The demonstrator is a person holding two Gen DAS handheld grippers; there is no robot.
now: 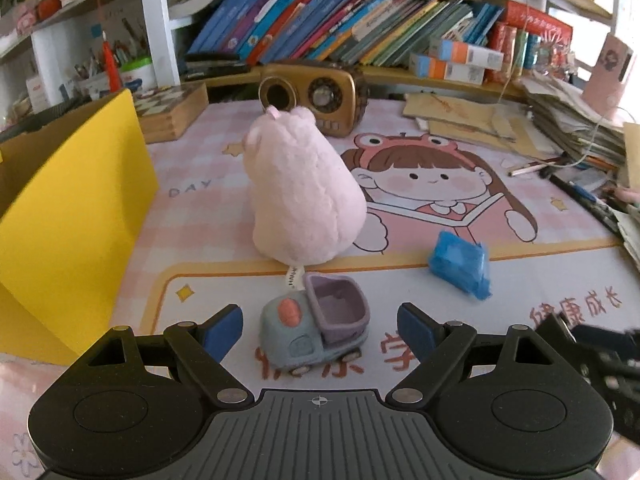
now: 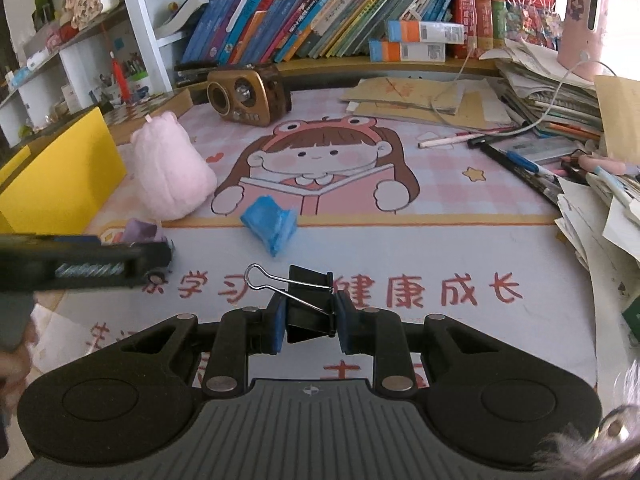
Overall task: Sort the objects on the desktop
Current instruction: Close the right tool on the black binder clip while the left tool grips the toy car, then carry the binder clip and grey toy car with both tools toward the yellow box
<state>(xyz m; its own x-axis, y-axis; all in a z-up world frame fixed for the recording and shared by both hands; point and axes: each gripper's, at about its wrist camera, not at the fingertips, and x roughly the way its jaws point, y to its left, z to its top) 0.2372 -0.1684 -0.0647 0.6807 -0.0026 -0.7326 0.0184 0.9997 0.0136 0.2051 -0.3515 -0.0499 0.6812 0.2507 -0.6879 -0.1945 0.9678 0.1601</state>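
Fingers of the left gripper [image 1: 320, 326] are spread wide with the toy truck [image 1: 316, 322] right between them, not touching yet. Its long side points near to far. Right fingers [image 2: 310, 322] are clamped on the black clip [image 2: 310, 304].

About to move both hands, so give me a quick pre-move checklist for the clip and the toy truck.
1. Right gripper shut on binder clip: ok.
2. Clip seated square between the pads: cannot tell; it sits at the tips, one wire handle sticking out left.
3. Left gripper open: ok.
4. Toy truck centred between left fingers: ok, pads not touching it.
5. Plush clear of the truck: not ok; it stands right behind, its tag reaching the truck.
6. Yellow box reachable at left: ok; its inside is not visible.
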